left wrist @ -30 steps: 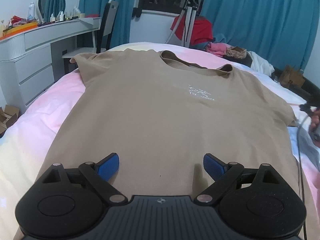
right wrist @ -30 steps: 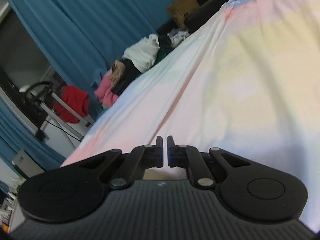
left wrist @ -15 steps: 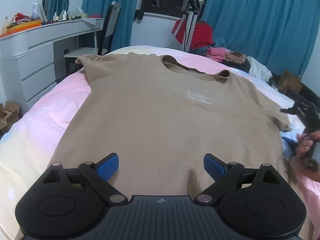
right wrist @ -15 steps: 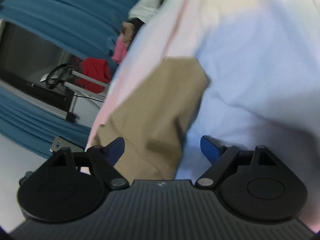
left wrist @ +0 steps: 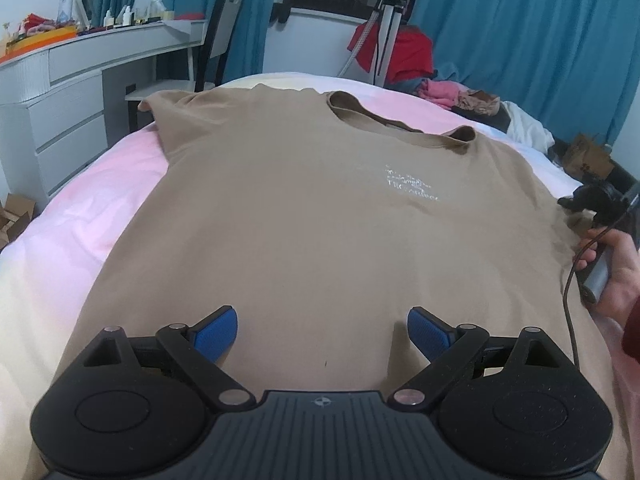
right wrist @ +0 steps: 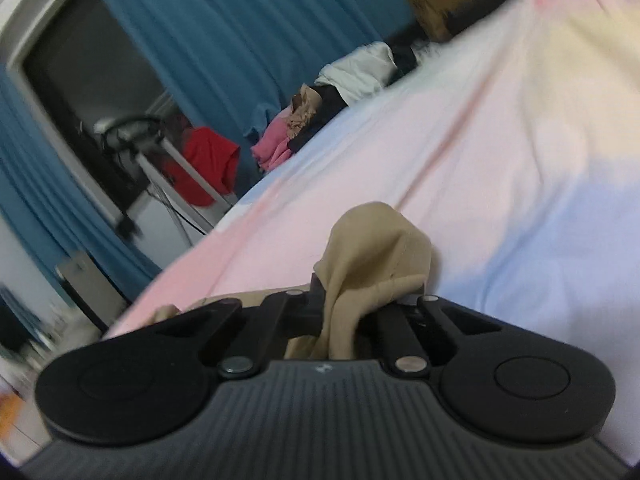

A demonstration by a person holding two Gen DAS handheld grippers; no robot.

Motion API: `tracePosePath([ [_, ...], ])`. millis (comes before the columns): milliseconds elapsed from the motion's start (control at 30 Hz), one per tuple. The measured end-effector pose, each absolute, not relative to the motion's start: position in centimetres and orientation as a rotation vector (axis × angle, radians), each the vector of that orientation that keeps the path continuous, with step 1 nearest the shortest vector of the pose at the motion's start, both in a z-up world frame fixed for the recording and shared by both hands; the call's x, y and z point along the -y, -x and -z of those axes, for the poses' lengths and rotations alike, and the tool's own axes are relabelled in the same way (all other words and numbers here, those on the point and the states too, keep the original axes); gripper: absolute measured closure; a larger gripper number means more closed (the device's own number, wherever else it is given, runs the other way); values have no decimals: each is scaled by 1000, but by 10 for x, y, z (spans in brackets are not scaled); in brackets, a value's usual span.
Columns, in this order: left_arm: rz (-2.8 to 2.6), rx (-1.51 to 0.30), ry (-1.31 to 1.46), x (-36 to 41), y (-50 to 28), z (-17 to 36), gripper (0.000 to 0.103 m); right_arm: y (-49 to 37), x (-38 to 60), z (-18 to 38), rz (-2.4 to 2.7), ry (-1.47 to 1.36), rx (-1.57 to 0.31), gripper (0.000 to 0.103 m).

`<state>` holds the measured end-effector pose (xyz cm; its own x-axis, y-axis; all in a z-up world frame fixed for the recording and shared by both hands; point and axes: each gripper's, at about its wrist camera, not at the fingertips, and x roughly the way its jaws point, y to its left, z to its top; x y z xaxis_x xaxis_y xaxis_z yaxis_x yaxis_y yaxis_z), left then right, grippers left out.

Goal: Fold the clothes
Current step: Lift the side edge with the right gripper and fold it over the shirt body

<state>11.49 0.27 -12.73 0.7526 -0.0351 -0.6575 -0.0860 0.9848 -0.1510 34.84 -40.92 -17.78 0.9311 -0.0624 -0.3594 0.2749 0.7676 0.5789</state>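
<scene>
A tan T-shirt with a small white chest print lies flat, front up, on the pastel bed sheet. My left gripper is open with blue pads, hovering over the shirt's bottom hem. My right gripper is shut on a bunched fold of the tan T-shirt's right sleeve and holds it a little off the sheet. In the left wrist view the right gripper and the hand holding it sit at the shirt's right sleeve edge.
A white dresser and a chair stand left of the bed. A pile of clothes lies at the far right corner, with a red garment on a stand and blue curtains behind.
My right gripper was open over the sleeve half a second ago; it has now shut on the sleeve and lifted it. My left gripper has stayed open over the hem.
</scene>
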Motion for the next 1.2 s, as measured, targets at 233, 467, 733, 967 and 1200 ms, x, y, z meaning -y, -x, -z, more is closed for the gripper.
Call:
tracePosePath([
  [233,-40,-666,203,-17,-101,107,9,-341,353,104,268,-290,-262,97],
  [467,-84,-601,152,-43,-79,76,9,-337,240,55,239,-22,-206,96],
  [733,-178,-607,208,-89,-83,75,9,-364,102,105,101,152,-333,96],
  [967,-158,-648,188,-94,-97,90,9,-391,81,146,-8,92,-514,62],
  [1200,-140,-639,171,-86,-102,91,9,-345,93,104,-156,1,-461,29],
])
